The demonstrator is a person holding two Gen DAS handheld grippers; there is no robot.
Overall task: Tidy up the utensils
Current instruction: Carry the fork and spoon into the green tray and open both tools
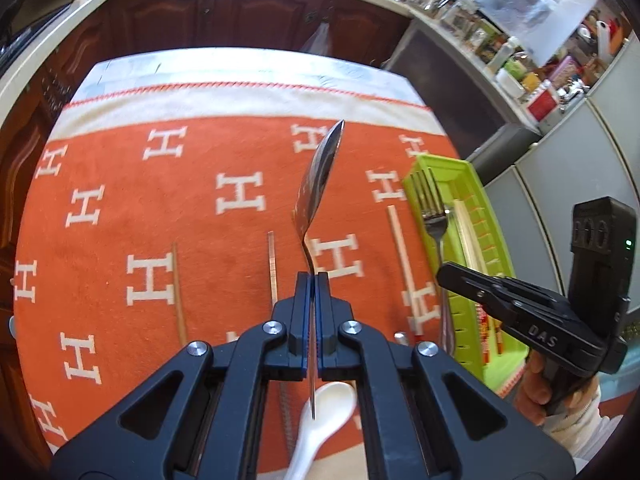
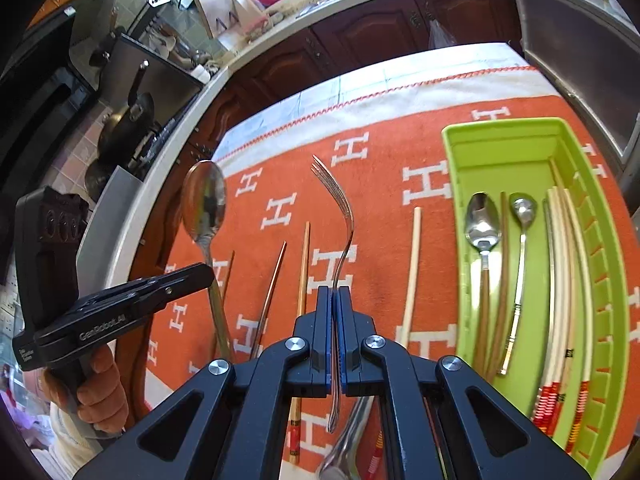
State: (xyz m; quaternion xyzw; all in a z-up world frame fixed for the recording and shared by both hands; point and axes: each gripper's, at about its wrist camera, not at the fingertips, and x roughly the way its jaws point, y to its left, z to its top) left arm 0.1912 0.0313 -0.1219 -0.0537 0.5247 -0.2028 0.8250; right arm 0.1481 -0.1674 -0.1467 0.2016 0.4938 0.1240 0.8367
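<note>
- Right wrist view: the right gripper point(image 2: 333, 304) has its jaws clenched on a fork point(image 2: 338, 216); right of them the green tray point(image 2: 500, 136) already holds spoons and chopsticks.
- The left gripper point(image 1: 312, 284) grasps a spoon point(image 1: 318, 184).
- Several chopsticks point(image 2: 409, 280), perhaps more cutlery, remain on the worktop.

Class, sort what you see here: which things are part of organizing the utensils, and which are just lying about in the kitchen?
Part of the job:
- metal spoon, in left gripper
- fork, in right gripper
- green tray, with spoons and chopsticks in it
- loose chopsticks on the cloth
- white spoon

Lying about:
- frying pan
- cabinet doors
- counter clutter
</note>
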